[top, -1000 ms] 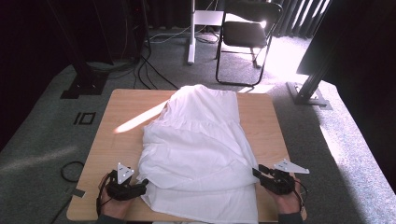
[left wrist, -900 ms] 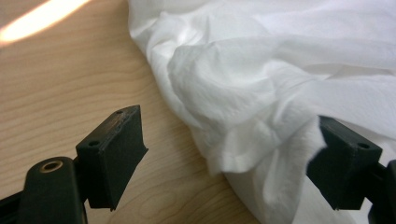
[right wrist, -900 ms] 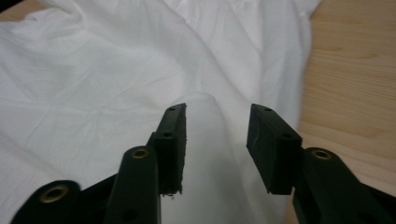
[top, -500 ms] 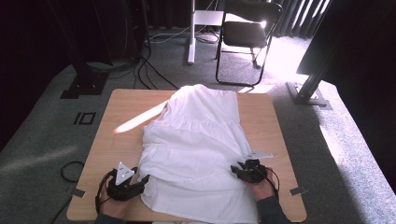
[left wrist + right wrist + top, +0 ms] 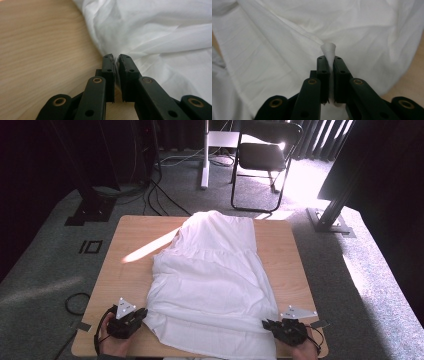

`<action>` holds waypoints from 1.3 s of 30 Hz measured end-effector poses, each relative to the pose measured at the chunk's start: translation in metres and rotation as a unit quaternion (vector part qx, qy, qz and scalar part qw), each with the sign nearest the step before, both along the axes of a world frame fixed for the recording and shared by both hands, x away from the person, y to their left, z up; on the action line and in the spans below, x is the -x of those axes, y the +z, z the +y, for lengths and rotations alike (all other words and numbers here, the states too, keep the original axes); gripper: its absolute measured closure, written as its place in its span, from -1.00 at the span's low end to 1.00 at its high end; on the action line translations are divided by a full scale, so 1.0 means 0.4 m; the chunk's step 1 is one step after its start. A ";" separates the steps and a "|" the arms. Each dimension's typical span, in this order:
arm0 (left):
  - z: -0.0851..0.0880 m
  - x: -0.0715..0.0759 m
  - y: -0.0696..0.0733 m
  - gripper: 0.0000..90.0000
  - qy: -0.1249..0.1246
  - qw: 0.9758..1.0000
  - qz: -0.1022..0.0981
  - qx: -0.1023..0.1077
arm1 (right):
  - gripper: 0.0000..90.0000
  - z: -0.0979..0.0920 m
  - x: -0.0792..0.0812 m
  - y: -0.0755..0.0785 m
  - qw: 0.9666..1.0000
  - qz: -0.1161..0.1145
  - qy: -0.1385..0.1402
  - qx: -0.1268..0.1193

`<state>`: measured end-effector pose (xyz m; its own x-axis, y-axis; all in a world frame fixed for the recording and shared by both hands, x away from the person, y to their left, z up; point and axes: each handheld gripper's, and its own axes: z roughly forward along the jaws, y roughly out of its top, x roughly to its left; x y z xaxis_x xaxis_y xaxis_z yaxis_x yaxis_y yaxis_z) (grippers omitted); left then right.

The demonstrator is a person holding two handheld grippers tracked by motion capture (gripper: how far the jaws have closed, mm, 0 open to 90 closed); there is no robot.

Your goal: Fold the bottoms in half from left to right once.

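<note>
left gripper (image 5: 141, 313), lower left: just closing, fingers (image 5: 109, 72) clenched on white garment (image 5: 215, 285) edge | right gripper (image 5: 267, 325), lower right: just closing, pinching garment fold | on counter (image 5: 125, 270)

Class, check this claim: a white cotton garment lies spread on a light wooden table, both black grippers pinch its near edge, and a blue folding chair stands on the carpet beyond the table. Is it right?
One detail is wrong: the folding chair is black, not blue, as the high view shows. The rest holds: the white cotton garment lies on the light wooden table, and the left gripper and right gripper each pinch its near edge.
</note>
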<state>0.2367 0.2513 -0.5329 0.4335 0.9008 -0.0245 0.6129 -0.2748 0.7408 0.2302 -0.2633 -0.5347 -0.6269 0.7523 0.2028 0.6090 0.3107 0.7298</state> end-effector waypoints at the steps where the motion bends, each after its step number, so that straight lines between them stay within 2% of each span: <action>1: 0.004 0.002 0.000 0.81 0.003 1.000 0.000 0.001 | 0.80 -0.009 0.015 -0.002 1.000 0.001 -0.005 0.004; 2: 0.011 0.005 0.000 0.76 0.009 1.000 -0.001 0.005 | 0.76 -0.016 0.023 -0.003 1.000 0.000 -0.006 0.007; 4: 0.019 0.008 0.004 0.52 0.008 1.000 -0.009 0.017 | 0.55 -0.039 0.040 -0.004 1.000 -0.001 -0.011 -0.003; 5: 0.022 0.010 0.007 0.39 0.004 1.000 -0.014 0.024 | 0.39 -0.049 0.044 -0.002 1.000 -0.006 -0.016 -0.015; 7: 0.030 0.017 0.019 0.26 -0.006 0.998 -0.030 0.050 | 0.26 -0.067 0.044 0.008 0.998 -0.020 -0.036 -0.041; 8: 0.034 0.021 0.029 0.21 -0.012 0.997 -0.041 0.062 | 0.22 -0.072 0.041 0.013 0.997 -0.025 -0.045 -0.049; 10: 0.038 0.020 0.044 0.18 -0.010 0.997 -0.052 0.063 | 0.21 -0.078 0.026 0.024 0.995 -0.036 -0.069 -0.061; 13: 0.039 0.002 0.056 0.15 0.000 0.997 -0.055 0.059 | 0.22 -0.062 -0.014 0.023 0.994 -0.039 -0.088 -0.042; 15: 0.030 -0.022 0.054 0.25 -0.010 0.997 -0.053 0.059 | 0.25 -0.041 -0.044 0.012 0.995 -0.035 -0.093 -0.021; 17: 0.017 -0.043 0.046 0.26 -0.018 0.997 -0.041 0.064 | 0.27 -0.019 -0.073 -0.007 0.995 -0.027 -0.093 -0.002; 21: -0.029 -0.077 0.003 0.25 -0.037 0.999 0.001 0.033 | 0.20 0.016 -0.115 -0.046 0.994 -0.009 -0.096 0.042; 22: -0.029 -0.077 0.003 0.26 -0.037 0.999 0.001 0.033 | 0.15 0.021 -0.118 -0.051 0.994 -0.005 -0.093 0.050; 23: -0.049 -0.077 -0.019 0.34 -0.054 0.998 0.019 0.010 | 0.10 0.030 -0.113 -0.052 0.995 -0.013 -0.085 0.059; 24: -0.054 -0.073 -0.023 0.41 -0.061 0.998 0.023 0.001 | 0.08 0.031 -0.109 -0.052 0.995 -0.011 -0.080 0.059; 26: -0.059 -0.064 -0.027 0.54 -0.068 0.997 0.027 -0.008 | 0.05 0.032 -0.098 -0.052 0.996 -0.009 -0.070 0.056; 30: -0.054 -0.038 -0.028 0.79 -0.085 0.996 0.032 -0.012 | -0.04 0.023 -0.060 -0.051 0.996 -0.009 -0.063 0.057; 33: -0.035 -0.020 -0.028 0.90 -0.082 0.996 0.035 -0.008 | -0.11 0.009 -0.023 -0.055 0.997 -0.008 -0.053 0.058; 36: -0.005 -0.001 -0.028 0.92 -0.065 0.997 0.039 -0.006 | -0.15 -0.011 0.007 -0.057 0.997 -0.006 -0.055 0.063; 38: 0.015 0.008 -0.025 0.87 -0.044 0.998 0.034 -0.005 | -0.18 -0.031 0.023 -0.057 0.997 0.002 -0.055 0.059; 39: 0.023 0.011 -0.022 0.74 -0.038 0.999 0.032 -0.002 | -0.18 -0.040 0.027 -0.057 0.996 0.001 -0.060 0.060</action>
<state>0.2322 0.2606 -0.5417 0.4978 0.8658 -0.0504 0.6368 -0.3254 0.6990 0.2192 -0.2791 -0.5575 -0.5311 0.8403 0.1089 0.6487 0.3206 0.6902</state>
